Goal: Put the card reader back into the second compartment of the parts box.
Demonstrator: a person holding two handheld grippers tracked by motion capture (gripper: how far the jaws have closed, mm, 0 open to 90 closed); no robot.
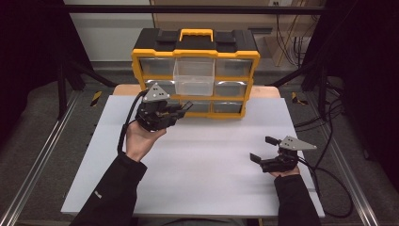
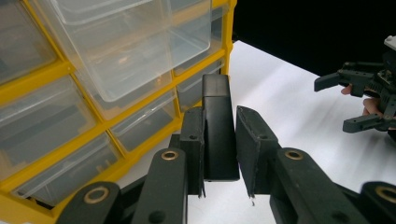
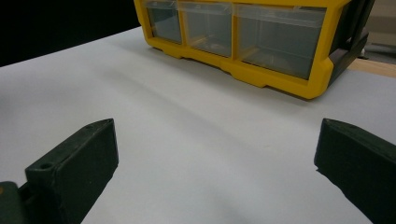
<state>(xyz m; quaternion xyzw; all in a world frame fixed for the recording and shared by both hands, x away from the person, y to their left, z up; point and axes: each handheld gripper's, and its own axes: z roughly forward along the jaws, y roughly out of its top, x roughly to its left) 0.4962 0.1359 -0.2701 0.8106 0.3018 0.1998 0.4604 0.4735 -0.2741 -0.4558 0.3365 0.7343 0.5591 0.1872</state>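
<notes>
A yellow and black drawer organizer [image 1: 195,52] stands at the back of the white table [image 1: 202,165]. Its clear top middle drawer [image 1: 194,77] is pulled out; in the left gripper view this drawer [image 2: 126,51] looks empty. My left gripper [image 1: 185,108] hovers in front of the organizer's lower left drawers. Its jaws are shut on a small black rectangular block [image 2: 217,98], which stands up between the pads of the left gripper [image 2: 219,114]. My right gripper [image 1: 261,149] rests low at the table's right, open with nothing between its fingers [image 3: 74,158].
The organizer's other clear drawers [image 3: 275,42] are pushed in. From the left gripper view, the right gripper [image 2: 334,105] sits far off over the white surface. Metal rails and cables run along both sides of the table.
</notes>
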